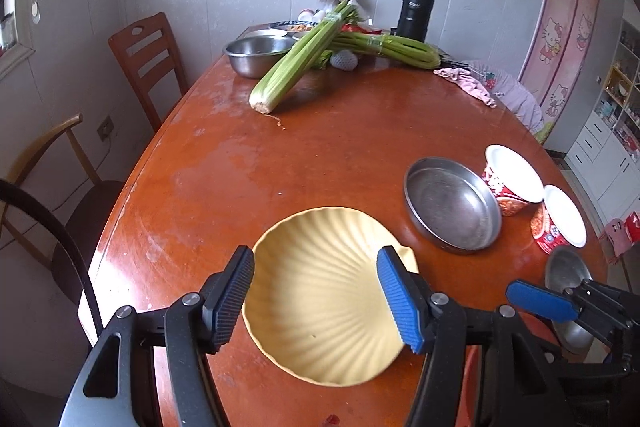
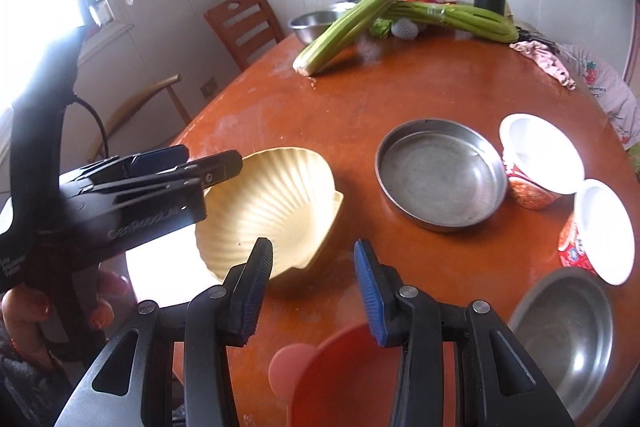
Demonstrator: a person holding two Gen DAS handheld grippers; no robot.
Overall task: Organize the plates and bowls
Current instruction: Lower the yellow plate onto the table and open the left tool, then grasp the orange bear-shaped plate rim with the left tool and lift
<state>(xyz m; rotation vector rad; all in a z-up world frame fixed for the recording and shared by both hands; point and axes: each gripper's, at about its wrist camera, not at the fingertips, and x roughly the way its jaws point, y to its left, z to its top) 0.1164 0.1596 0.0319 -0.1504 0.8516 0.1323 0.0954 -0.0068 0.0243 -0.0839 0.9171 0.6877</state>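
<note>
Yellow scallop-shaped ceramic dish (image 1: 320, 299) is resting released on the orange wooden surface (image 1: 320, 147), framed by the part-open, empty left tongs (image 1: 316, 297). Right tongs (image 2: 312, 287), nearly closed, are holding nothing. Round steel pan (image 2: 440, 175) is lying near; open room is being left toward the celery (image 1: 296, 67).

The orange bowl (image 2: 340, 379) is cut off by the bottom edge — gripper arms hide its sides.
</note>
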